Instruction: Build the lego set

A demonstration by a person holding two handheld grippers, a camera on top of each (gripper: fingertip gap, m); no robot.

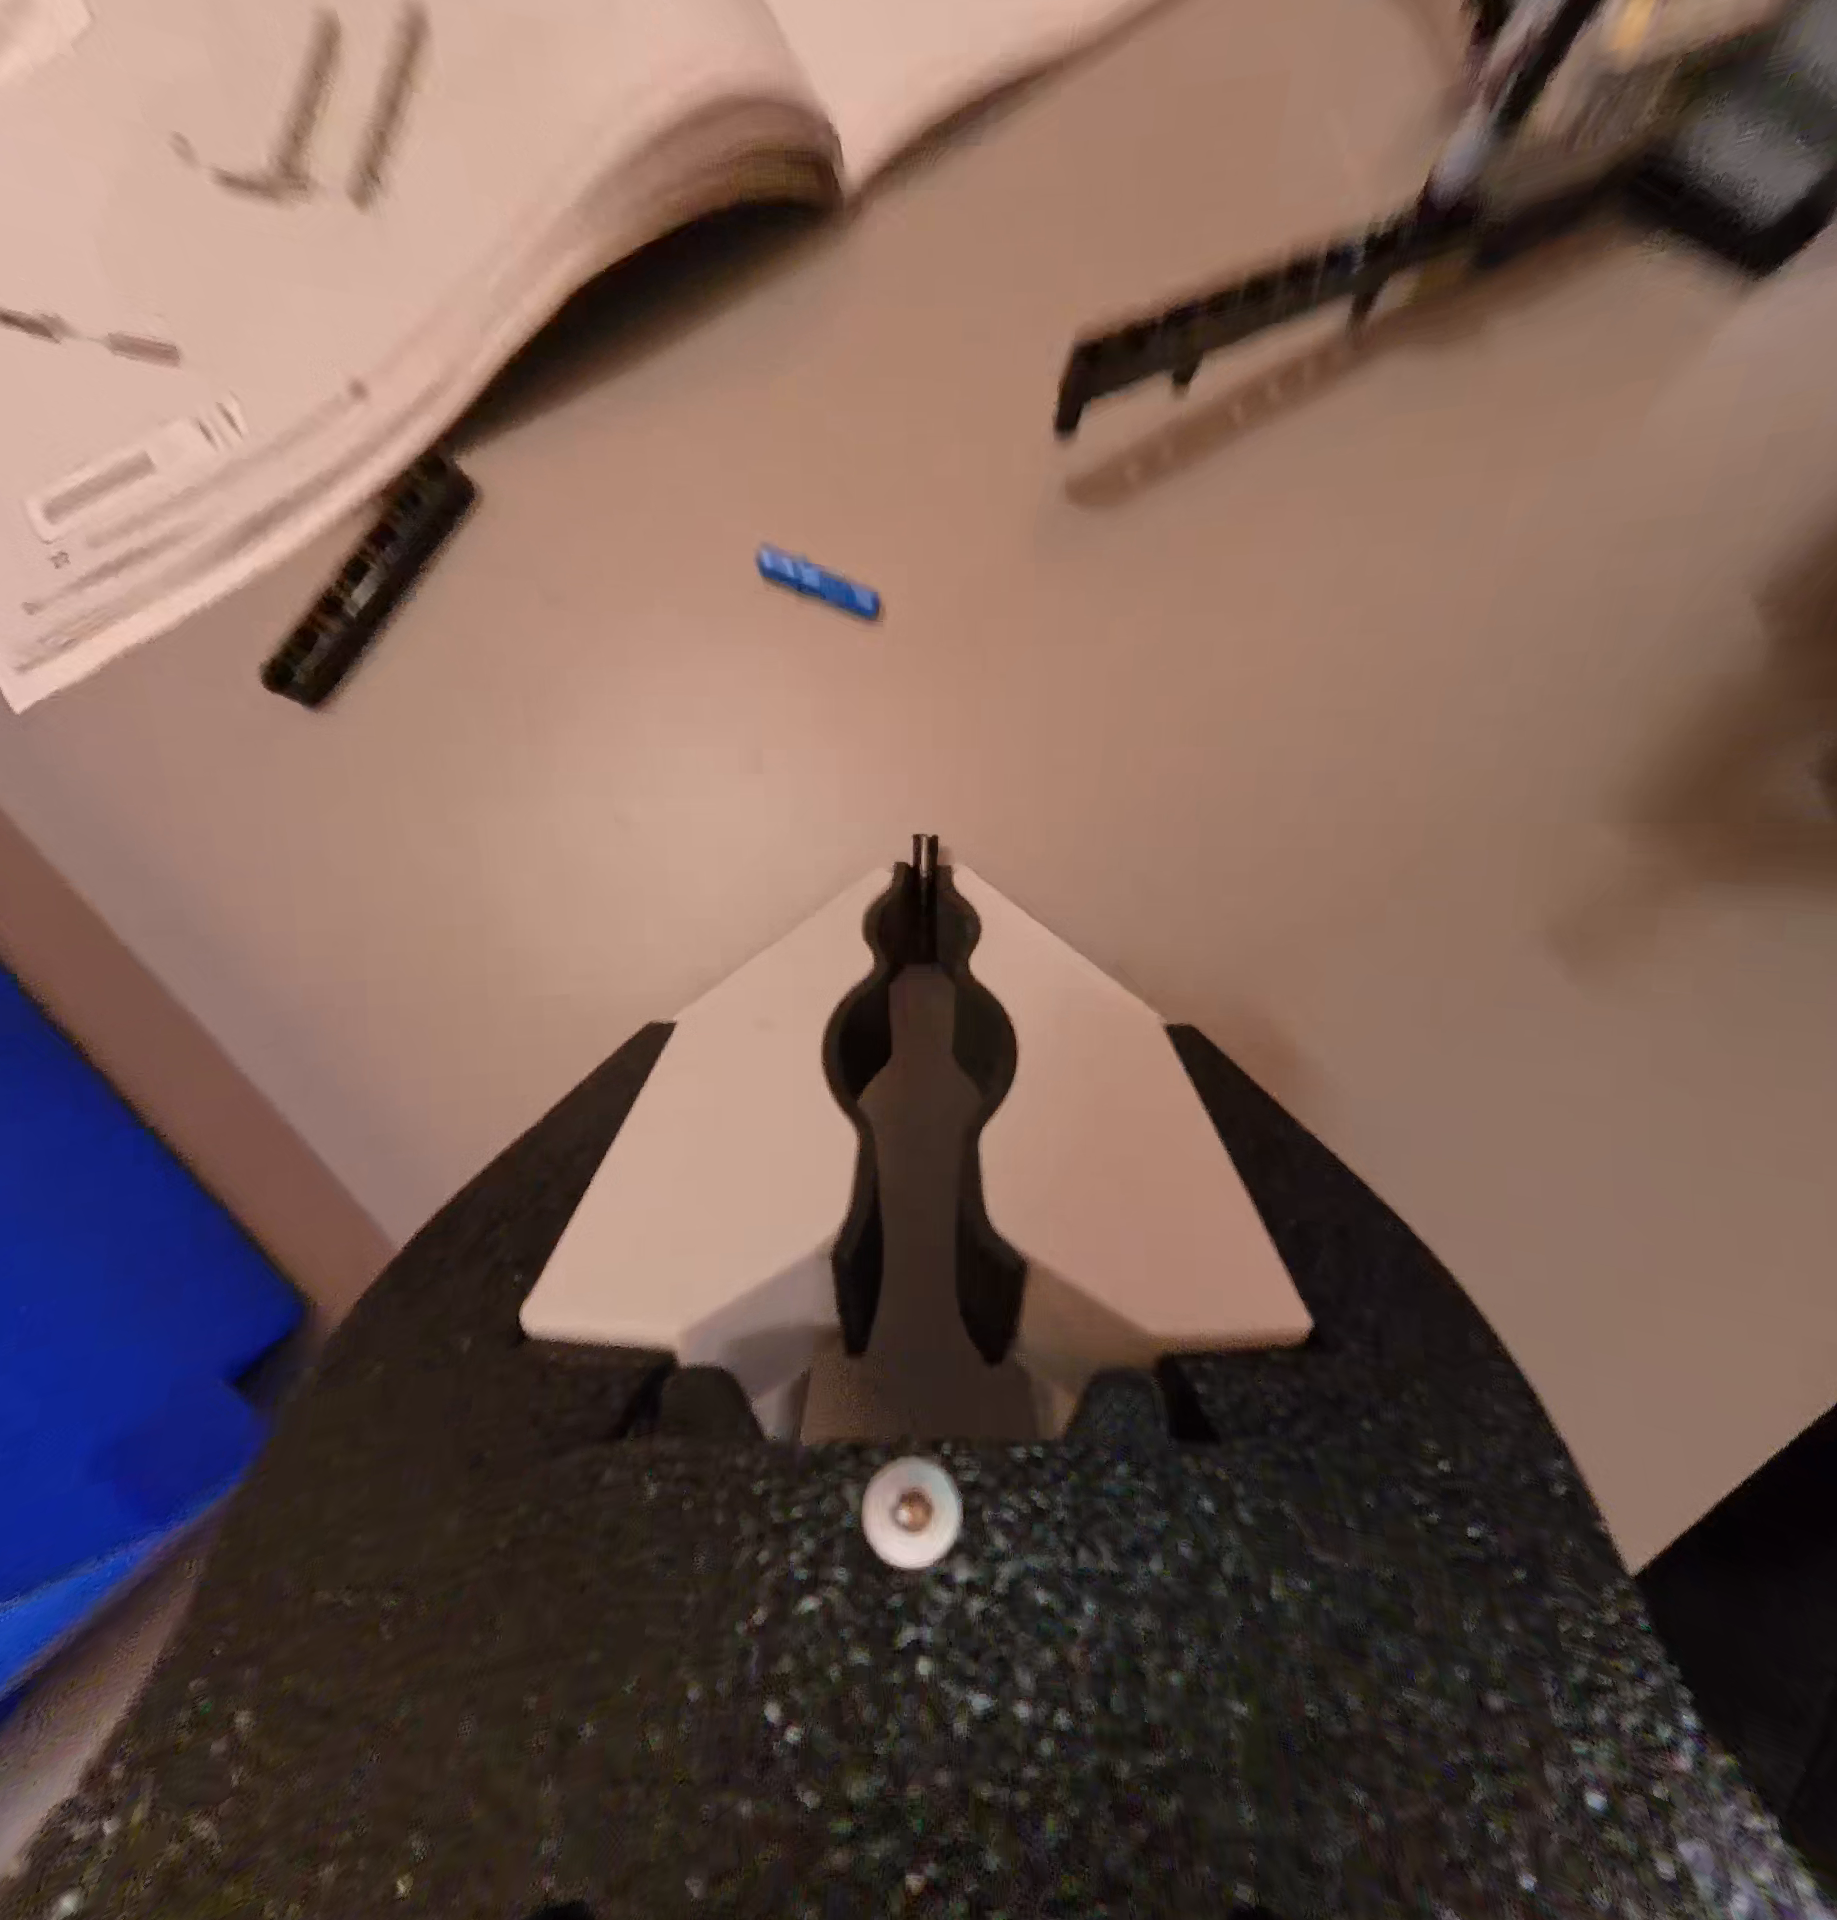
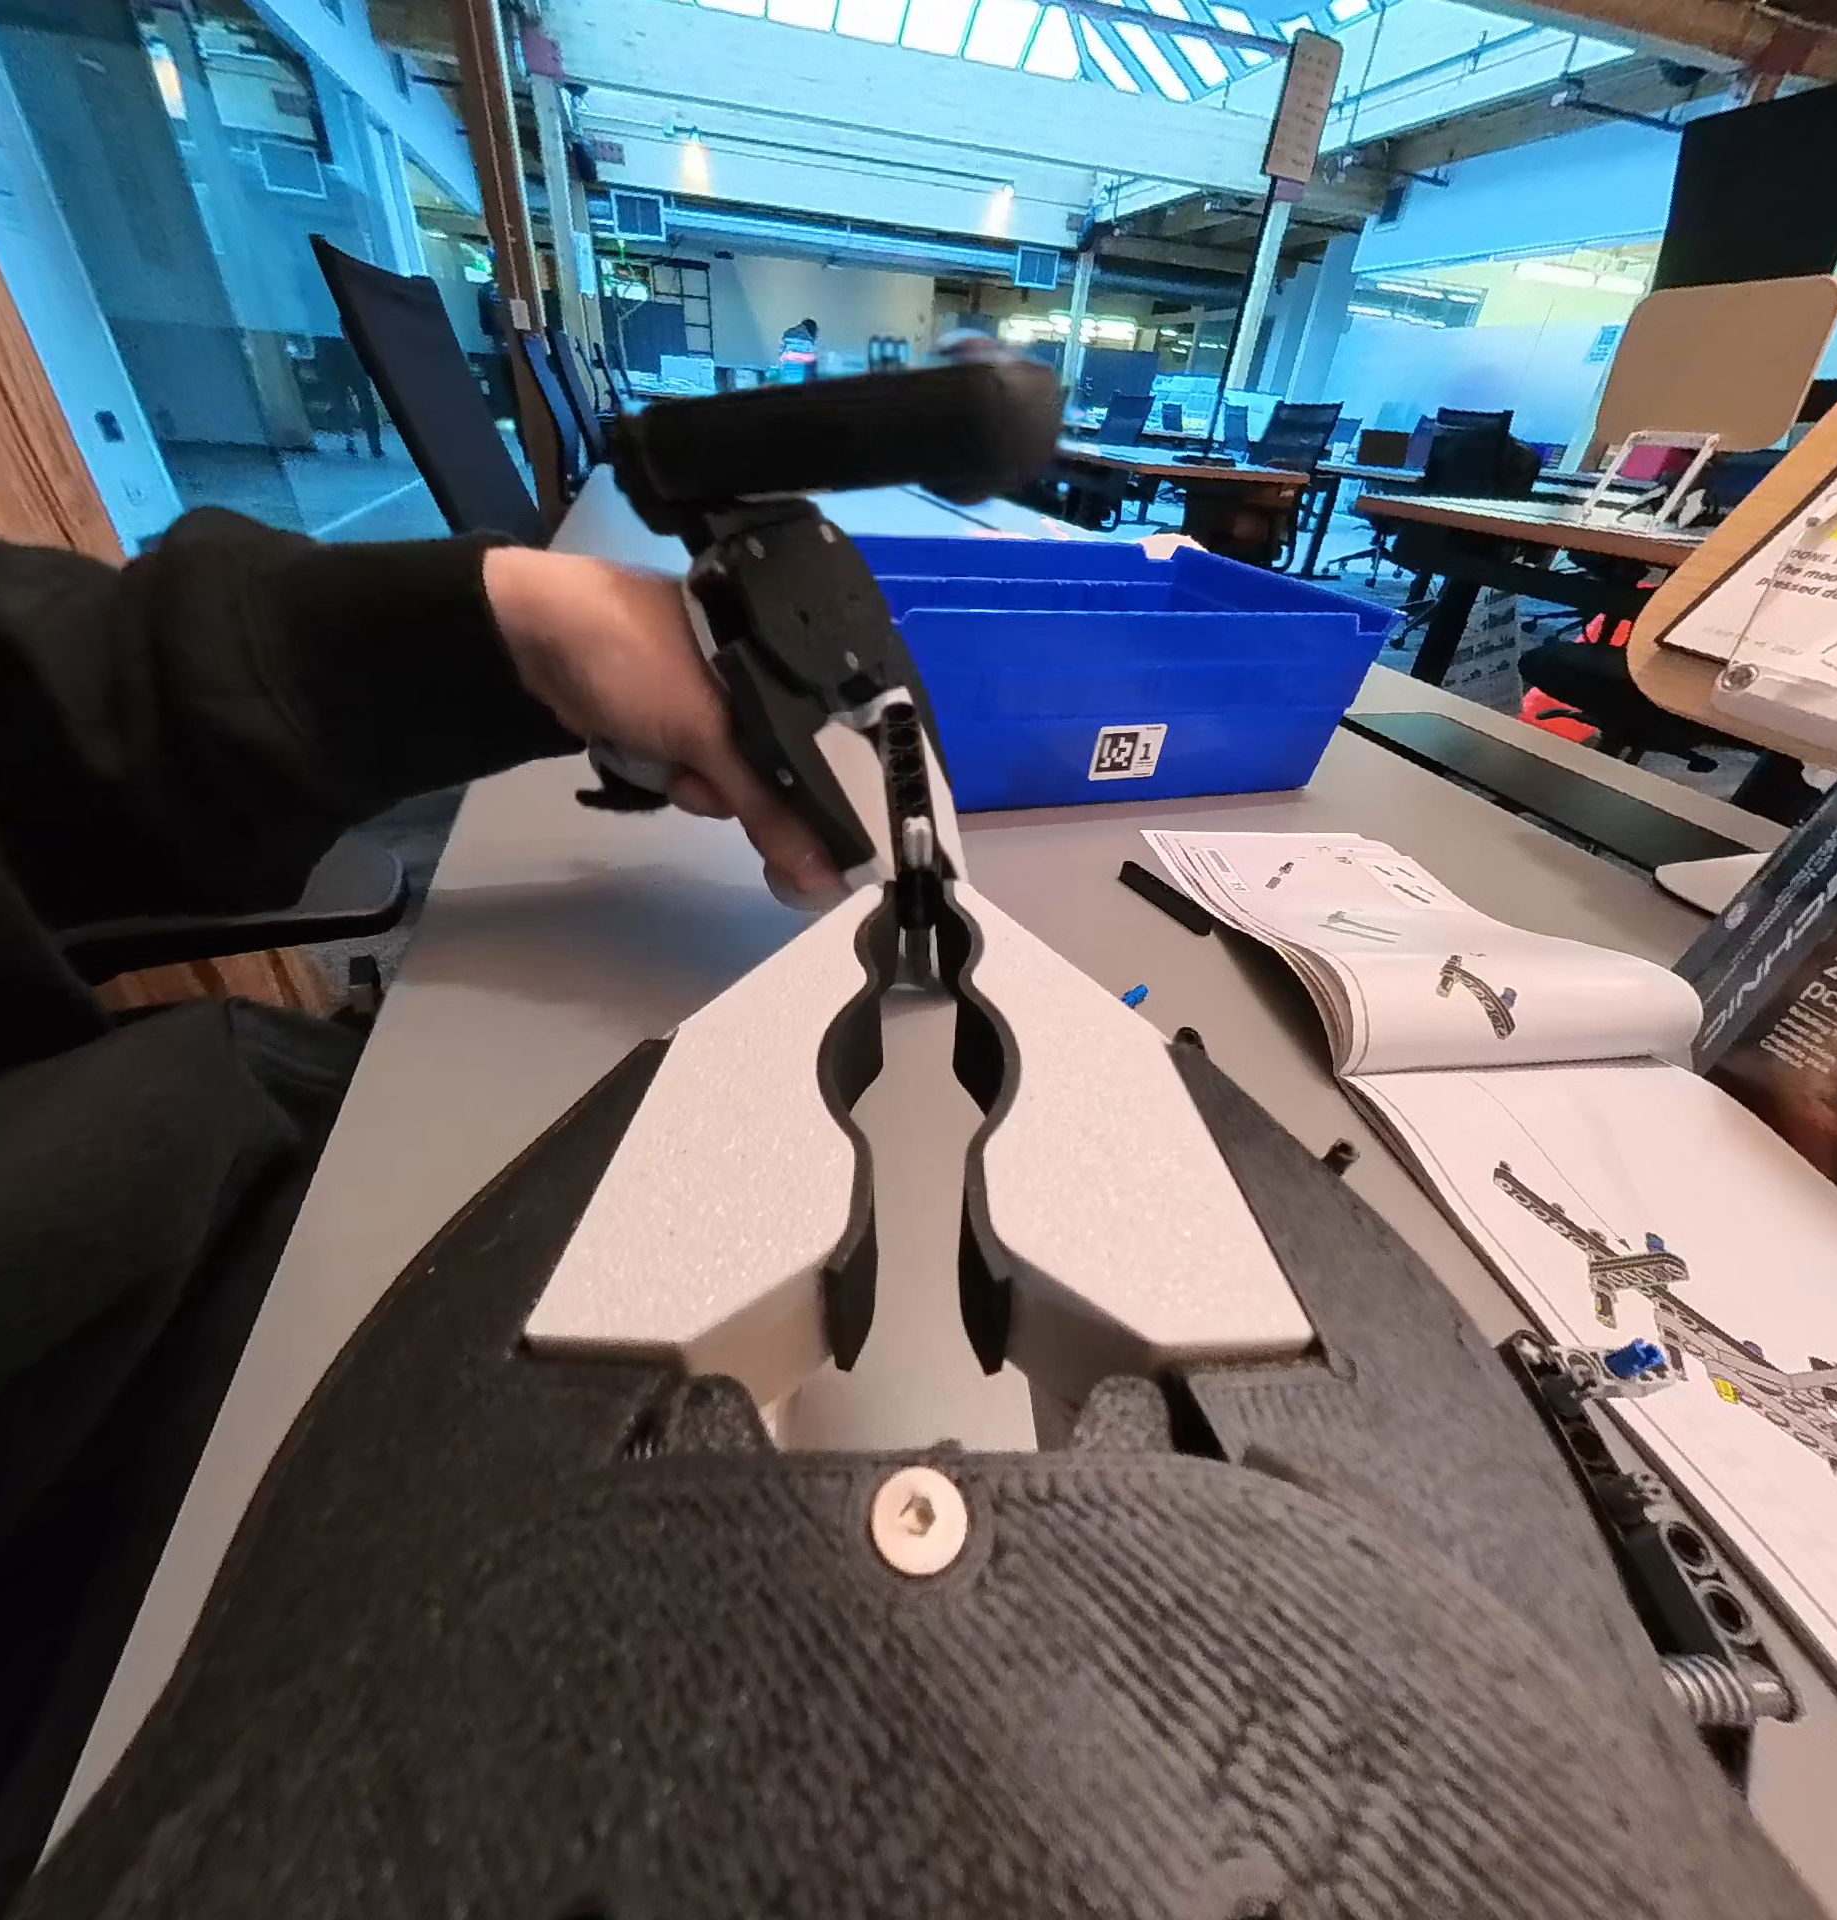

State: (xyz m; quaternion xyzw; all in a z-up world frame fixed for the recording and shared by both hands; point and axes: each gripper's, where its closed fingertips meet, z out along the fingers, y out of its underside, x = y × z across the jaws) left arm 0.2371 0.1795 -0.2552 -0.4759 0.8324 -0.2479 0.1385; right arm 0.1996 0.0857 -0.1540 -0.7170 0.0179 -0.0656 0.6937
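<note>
My left gripper (image 1: 926, 883) is shut on a small black pin (image 1: 926, 850) that sticks out past its tips, above the table (image 1: 1101, 831). My right gripper (image 2: 919, 914) is shut on the lower end of a black beam with holes (image 2: 906, 758), which stands upright and carries a light grey pin (image 2: 918, 840). In the right wrist view the left gripper's black body (image 2: 800, 644), held by a hand, is right behind that beam. In the left wrist view a blurred black beam (image 1: 1257, 332) hangs above the table at the upper right.
A blue pin (image 1: 818, 582) and a short black beam (image 1: 368, 582) lie on the table beside the open instruction booklet (image 2: 1465, 966). A blue bin (image 2: 1101, 665) stands at the back. A dark box (image 2: 1807, 935) is at the right. A black model part with a spring (image 2: 1662, 1538) is at the lower right. The left gripper's tips are roughly 15 cm from the right gripper's.
</note>
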